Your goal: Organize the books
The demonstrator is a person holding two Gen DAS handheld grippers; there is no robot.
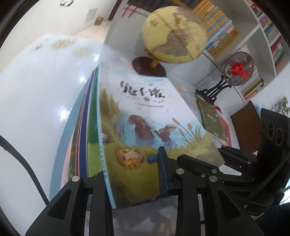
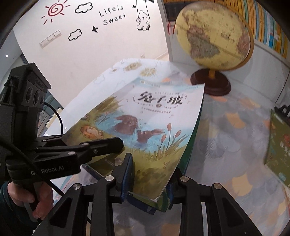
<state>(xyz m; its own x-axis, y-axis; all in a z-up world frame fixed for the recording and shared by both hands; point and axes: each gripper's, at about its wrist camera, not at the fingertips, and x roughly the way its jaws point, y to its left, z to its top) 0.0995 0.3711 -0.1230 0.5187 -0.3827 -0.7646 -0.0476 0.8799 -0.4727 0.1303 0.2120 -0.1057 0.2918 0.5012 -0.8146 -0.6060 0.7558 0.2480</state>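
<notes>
White wall with sun, cloud and "Life is Sweet" decals at far left; white bookshelves at far right; patterned table near.

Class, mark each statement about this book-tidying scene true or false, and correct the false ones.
1. The top book's cover shows brown rabbits in water. True.
2. The globe is blue. False: it is yellowish, on a dark wooden base.
3. Both the left gripper and the right gripper have the picture book between their jaws. True.
4. The wall lettering reads "Home Sweet Home". False: it reads "Life is Sweet".
5. A fan with red flowers stands on a black stand. True.
</notes>
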